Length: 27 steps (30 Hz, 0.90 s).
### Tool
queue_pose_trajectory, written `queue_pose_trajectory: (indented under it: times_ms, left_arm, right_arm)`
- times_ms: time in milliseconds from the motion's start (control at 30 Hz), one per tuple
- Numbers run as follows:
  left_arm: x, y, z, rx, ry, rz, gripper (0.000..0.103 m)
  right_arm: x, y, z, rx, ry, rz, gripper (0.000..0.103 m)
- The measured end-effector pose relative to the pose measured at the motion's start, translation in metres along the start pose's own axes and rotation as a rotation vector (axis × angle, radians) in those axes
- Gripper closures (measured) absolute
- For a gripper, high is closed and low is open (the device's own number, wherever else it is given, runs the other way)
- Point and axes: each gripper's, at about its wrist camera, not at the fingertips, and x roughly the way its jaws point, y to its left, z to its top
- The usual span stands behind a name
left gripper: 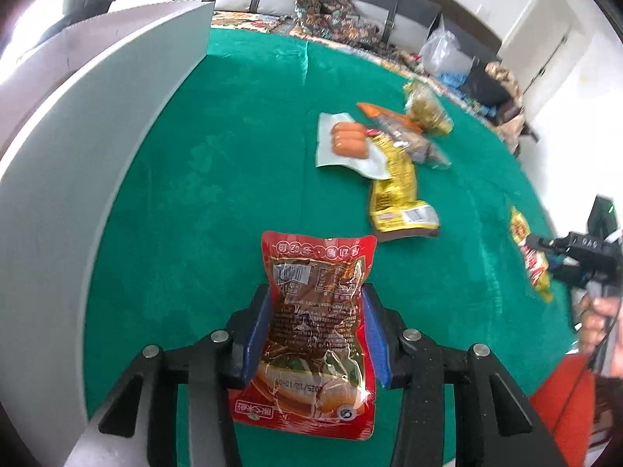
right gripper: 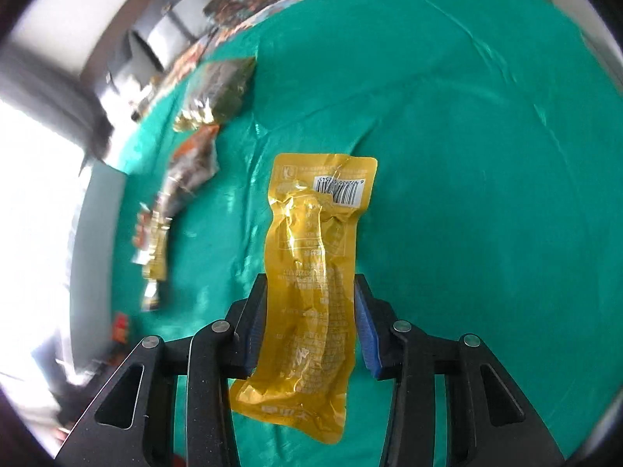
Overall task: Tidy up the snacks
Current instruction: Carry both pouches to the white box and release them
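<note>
while each tool pinches one slippery pack above the green tabletop (left gripper: 233, 155), left tool (left gripper: 316, 334) the red pack (left gripper: 317, 311), right tool (right gripper: 309, 323) the yellow pack (right gripper: 311, 272), either may slide out.

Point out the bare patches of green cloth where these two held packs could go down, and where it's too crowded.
Bare green cloth runs between the grey box wall and the sausage pack; the red pack in the left gripper is over it. More lies right of the yellow pack in the right gripper. Crowded: the snack cluster.
</note>
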Motion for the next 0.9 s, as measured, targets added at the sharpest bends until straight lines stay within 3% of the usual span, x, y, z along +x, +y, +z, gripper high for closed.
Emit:
queue_pose_trajectory:
  times_ms: [167, 267, 333, 433, 533, 567, 633, 667, 700, 800, 900]
  left_arm:
    - [-0.042, -0.005, 0.009, -0.061, -0.094, -0.123, 0.059]
    - [-0.080, 0.009, 0.022, -0.115, -0.174, -0.161, 0.059]
    - [-0.105, 0.029, 0.030, -0.154, -0.222, -0.159, 0.059]
    - [-0.146, 0.072, 0.040, -0.218, -0.282, -0.096, 0.059]
    - [-0.181, 0.120, 0.044, -0.244, -0.331, 0.089, 0.055]
    - [-0.188, 0.136, 0.044, -0.256, -0.332, 0.155, 0.049]
    - [-0.193, 0.171, 0.042, -0.302, -0.296, 0.283, 0.026]
    - [-0.191, 0.185, 0.040, -0.332, -0.269, 0.319, 0.013]
    - [-0.190, 0.201, 0.035, -0.376, -0.241, 0.354, 0.012]
    - [-0.194, 0.223, 0.016, -0.460, -0.228, 0.370, 0.012]
    - [-0.203, 0.214, 0.000, -0.469, -0.286, 0.353, 0.012]
  right_arm:
    - [-0.013, 0.019, -0.015, 0.088, 0.002, 0.185, 0.060]
    - [-0.015, 0.070, -0.016, 0.023, 0.013, 0.257, 0.060]
    - [-0.013, 0.124, -0.021, -0.047, 0.032, 0.331, 0.060]
    - [-0.006, 0.228, -0.039, -0.187, 0.069, 0.451, 0.059]
    - [0.006, 0.314, -0.066, -0.294, 0.113, 0.543, 0.058]
    - [0.017, 0.354, -0.078, -0.346, 0.141, 0.571, 0.057]
    - [0.031, 0.399, -0.096, -0.405, 0.160, 0.579, 0.052]
    - [0.044, 0.430, -0.108, -0.450, 0.163, 0.569, 0.043]
    - [0.053, 0.446, -0.114, -0.473, 0.172, 0.565, 0.026]
    - [0.073, 0.473, -0.128, -0.506, 0.216, 0.526, 0.025]
    - [0.065, 0.449, -0.126, -0.502, 0.163, 0.518, 0.025]
